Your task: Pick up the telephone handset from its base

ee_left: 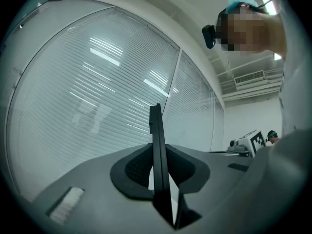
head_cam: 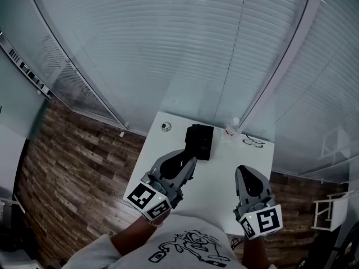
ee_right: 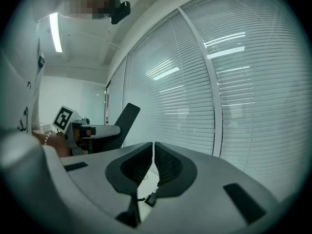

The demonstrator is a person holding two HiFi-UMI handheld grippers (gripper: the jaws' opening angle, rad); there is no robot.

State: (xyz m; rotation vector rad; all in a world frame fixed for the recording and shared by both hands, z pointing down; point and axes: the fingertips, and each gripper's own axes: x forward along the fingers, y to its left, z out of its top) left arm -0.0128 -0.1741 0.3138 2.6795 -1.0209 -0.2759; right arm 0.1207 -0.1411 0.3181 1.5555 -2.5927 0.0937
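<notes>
The black telephone base sits at the far middle of the small white table. My left gripper is shut on the black handset, a thin dark slab that stands up between its jaws in the left gripper view. In the right gripper view the handset sticks up at a slant from the left gripper, clear of the table. My right gripper hovers over the table's right side. Its jaws are together with nothing between them.
On the table's far edge are a small round object, a clear bottle and a pair of glasses. A wall of window blinds rises behind the table. Wooden floor lies to the left.
</notes>
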